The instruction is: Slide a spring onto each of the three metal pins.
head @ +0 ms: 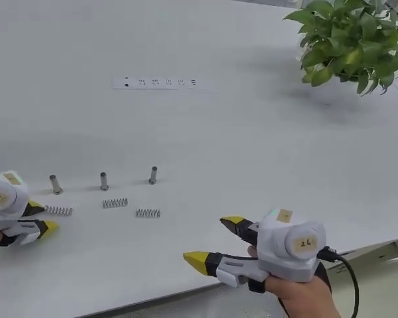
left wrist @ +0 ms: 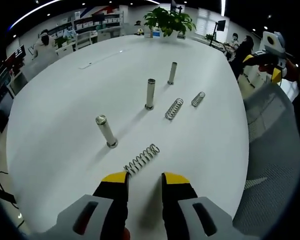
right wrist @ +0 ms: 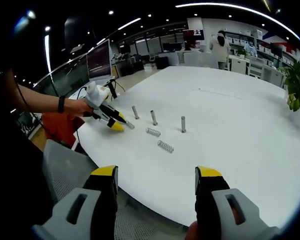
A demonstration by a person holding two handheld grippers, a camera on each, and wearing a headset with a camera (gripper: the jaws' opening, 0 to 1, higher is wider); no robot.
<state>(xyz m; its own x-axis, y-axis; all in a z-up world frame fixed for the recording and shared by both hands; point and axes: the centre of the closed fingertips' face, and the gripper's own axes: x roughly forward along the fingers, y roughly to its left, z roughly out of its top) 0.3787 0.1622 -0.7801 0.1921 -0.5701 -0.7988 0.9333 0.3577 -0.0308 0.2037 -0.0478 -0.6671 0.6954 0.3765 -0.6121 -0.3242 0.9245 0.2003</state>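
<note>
Three short metal pins stand upright in a row on the white table: left pin [head: 55, 184], middle pin [head: 104, 181], right pin [head: 153, 175]. Three springs lie flat in front of them: left spring [head: 59, 211], middle spring [head: 115, 203], right spring [head: 148, 212]. My left gripper [head: 43, 218] is open at the table's left edge, its yellow tips just short of the left spring [left wrist: 141, 159], with nothing between them. My right gripper [head: 212, 240] is wide open and empty over the front edge, well away from the pins [right wrist: 153, 118].
A white power strip [head: 156, 83] lies far back on the table. A potted plant [head: 351, 40] stands at the back right. The table's front edge [head: 186, 291] runs under my right gripper. A grey mesh chair [left wrist: 270, 150] stands beside the table.
</note>
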